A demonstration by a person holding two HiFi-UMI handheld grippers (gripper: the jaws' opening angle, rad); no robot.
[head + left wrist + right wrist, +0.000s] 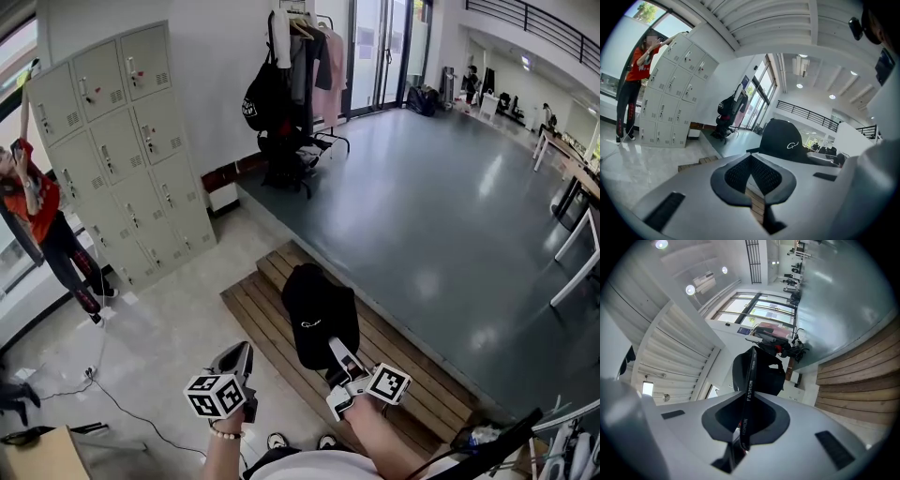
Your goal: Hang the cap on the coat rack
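Cap (pixel 319 314) is pinched by its strap in the right gripper (pixel 339 359), low centre of the head view; left gripper (pixel 236 360) is closed on nothing. Coat rack (pixel 300 89) sits far off at top centre, so carrying and hanging are both left, I reckon.

Right gripper (pixel 746 414) jaws clamped on the strap (pixel 750 378) of the black cap (pixel 764 376), print reads FASHION. Cap sits just past the tips. Coat rack (pixel 772 335) with clothes well behind. Wooden steps (pixel 855 385) at right.

One cap (pixel 319 314), one coat rack (pixel 325 21), one locker bank (pixel 122 150), two grippers (pixel 236 351) (pixel 336 346)
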